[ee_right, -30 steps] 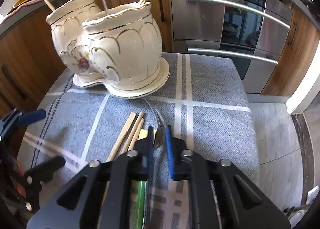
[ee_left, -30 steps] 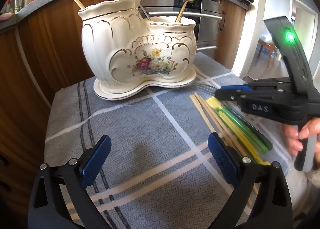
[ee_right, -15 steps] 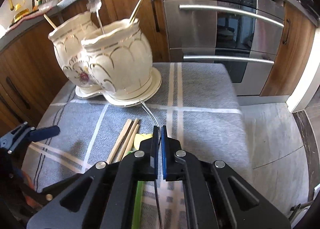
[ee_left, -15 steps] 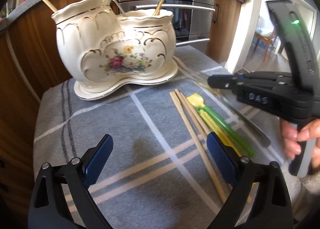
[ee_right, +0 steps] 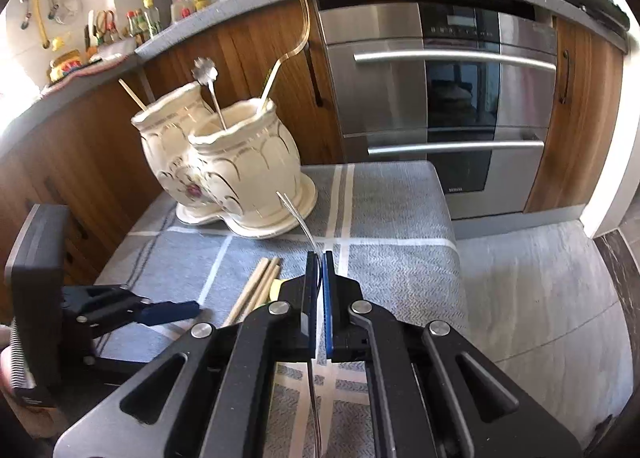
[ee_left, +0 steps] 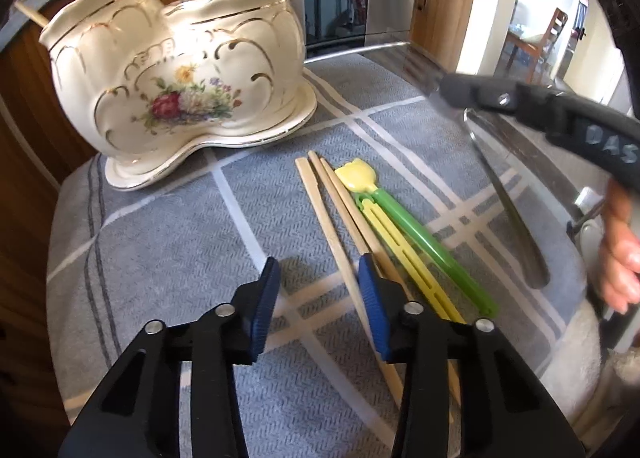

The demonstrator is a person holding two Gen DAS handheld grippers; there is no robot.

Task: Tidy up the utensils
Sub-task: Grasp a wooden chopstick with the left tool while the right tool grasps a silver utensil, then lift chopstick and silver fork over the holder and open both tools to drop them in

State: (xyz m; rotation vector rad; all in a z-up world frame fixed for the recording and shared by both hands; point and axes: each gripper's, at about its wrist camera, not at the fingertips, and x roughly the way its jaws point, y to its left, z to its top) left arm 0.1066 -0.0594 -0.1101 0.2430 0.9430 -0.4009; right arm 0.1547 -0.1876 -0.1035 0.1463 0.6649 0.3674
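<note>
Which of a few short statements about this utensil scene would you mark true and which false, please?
1. The right gripper is shut on a silver fork. True.
2. The green and yellow plastic utensils stand in the ceramic holder. False: they lie on the grey cloth beside the wooden chopsticks.
3. A gold fork stands in the holder. True.
4. The holder lies tipped on its side. False: it stands upright on its saucer.

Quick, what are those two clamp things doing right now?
Left gripper: open, holding nothing; its jaws have just been closing above the grey checked cloth.
Right gripper: closed on a silver metal fork, lifted.
</note>
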